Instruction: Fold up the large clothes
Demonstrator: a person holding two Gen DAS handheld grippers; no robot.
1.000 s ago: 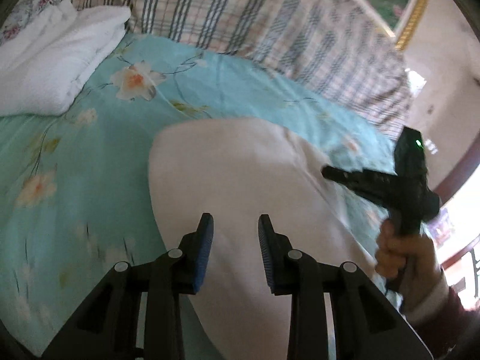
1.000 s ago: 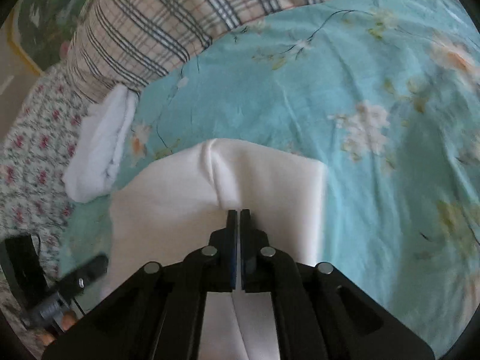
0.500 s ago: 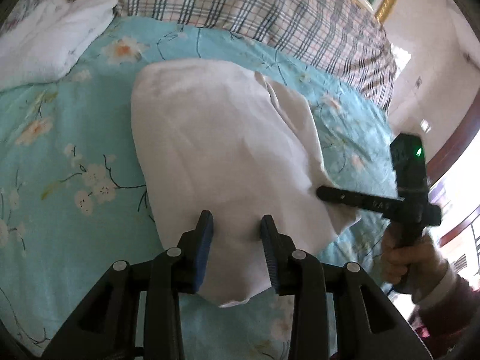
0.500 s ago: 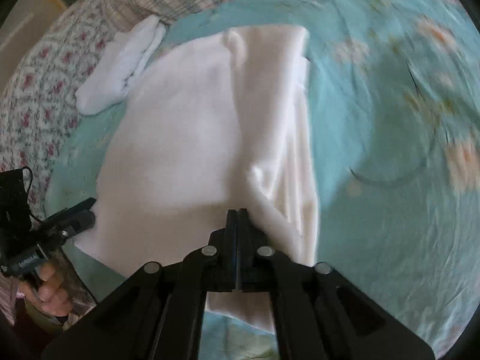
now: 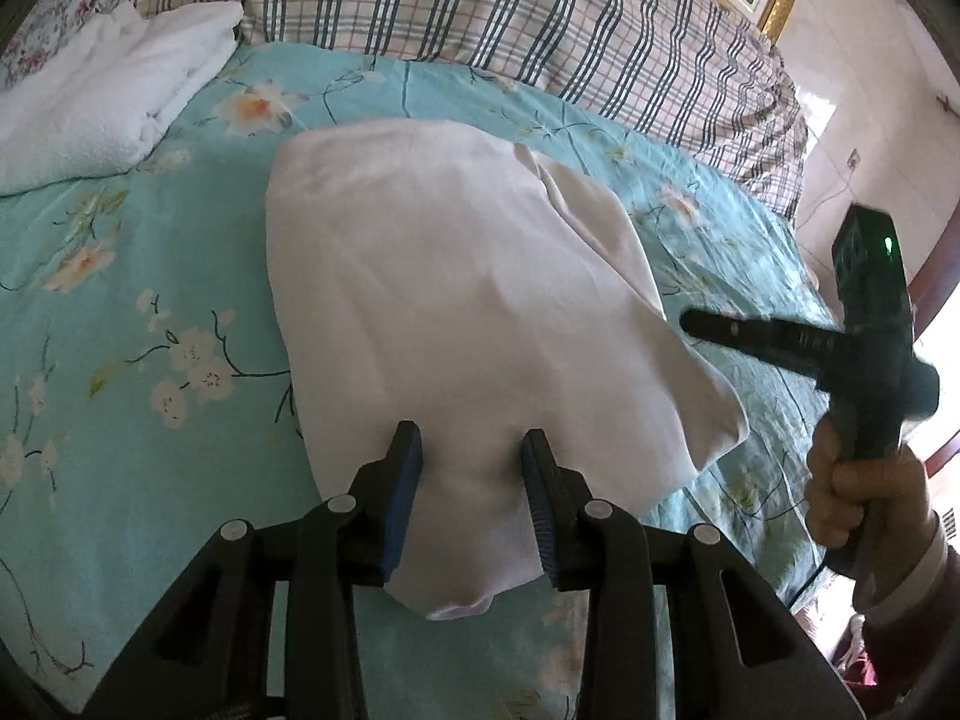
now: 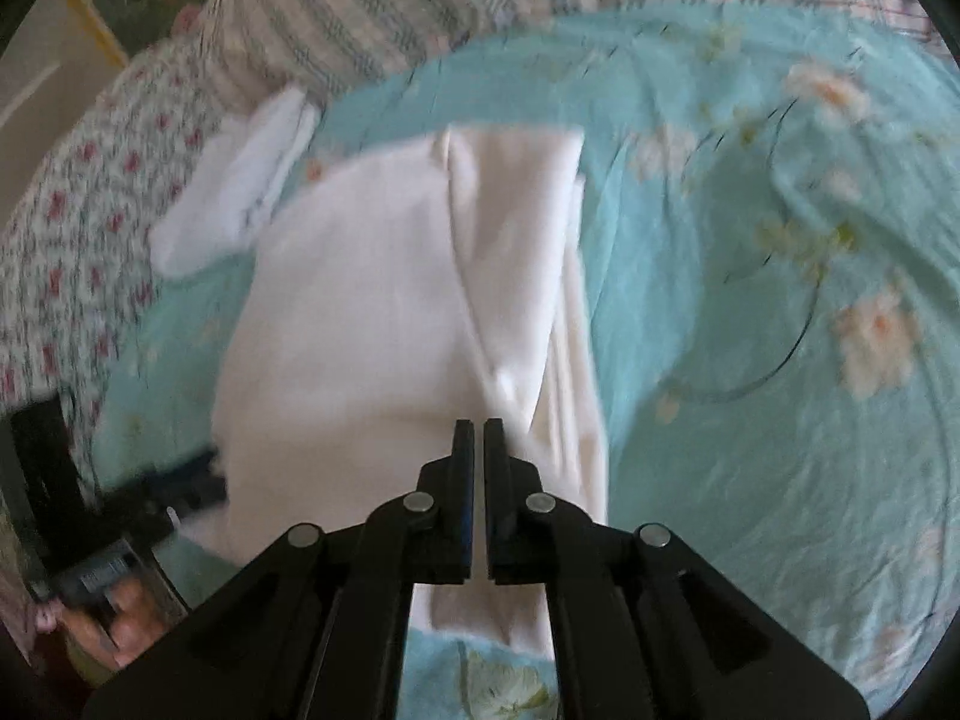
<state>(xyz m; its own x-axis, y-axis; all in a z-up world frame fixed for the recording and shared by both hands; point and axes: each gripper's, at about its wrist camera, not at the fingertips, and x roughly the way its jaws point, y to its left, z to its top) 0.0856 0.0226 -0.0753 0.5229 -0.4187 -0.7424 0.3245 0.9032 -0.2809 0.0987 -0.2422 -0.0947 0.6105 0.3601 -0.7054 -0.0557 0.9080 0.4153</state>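
Observation:
A white garment [image 5: 456,276] lies folded on the teal flowered bedsheet [image 5: 150,300]. My left gripper [image 5: 472,465] hangs open over its near end, the cloth showing between the blue pads without being pinched. The right gripper [image 5: 690,321], held by a hand [image 5: 864,480], hovers at the garment's right edge. In the right wrist view the garment [image 6: 360,330] has a long folded layer down its right side. My right gripper [image 6: 478,438] sits over the layer's near end; its jaws are opening, a narrow gap apart, with no cloth visibly gripped. The left gripper [image 6: 180,486] is a dark blur at the left.
A folded white towel [image 5: 102,96] lies at the far left, also in the right wrist view [image 6: 240,180]. Plaid pillows [image 5: 540,18] line the head of the bed. A flowered quilt [image 6: 60,240] borders the sheet. Bare sheet [image 6: 750,420] spreads right of the garment.
The right gripper pulled back along the garment with a fold of cloth in its shut jaws; the jaws have now parted. The left view drew back from the garment, then held still.

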